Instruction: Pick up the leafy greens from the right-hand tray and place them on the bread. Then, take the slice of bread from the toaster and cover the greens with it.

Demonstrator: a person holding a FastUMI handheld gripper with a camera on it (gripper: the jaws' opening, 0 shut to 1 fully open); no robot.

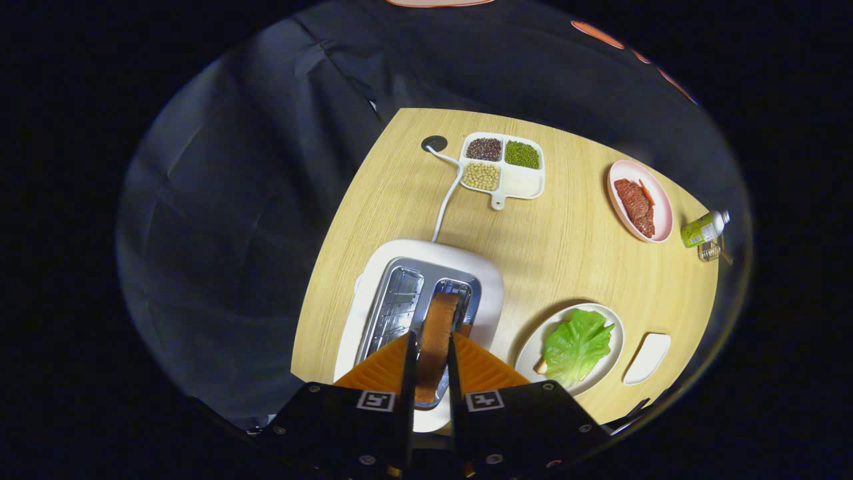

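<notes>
Count: one white two-slot toaster (426,293), one brown toast slice (436,340) in its right slot. Three plates: white round (533,350), pink oval (660,207), small white empty (646,358). One four-section white tray (530,183), far. One green-labelled bottle (703,229), right.

The leafy greens (577,345) hide most of the bread (541,366) beneath; the gripper (432,363) fingers hide the toaster slice's (436,333) sides.

Black gripper (432,363) body, silver screws, square coded markers — possibly tags, ribbed jaws

Recording booth — black cloth wall (266,167)
</notes>
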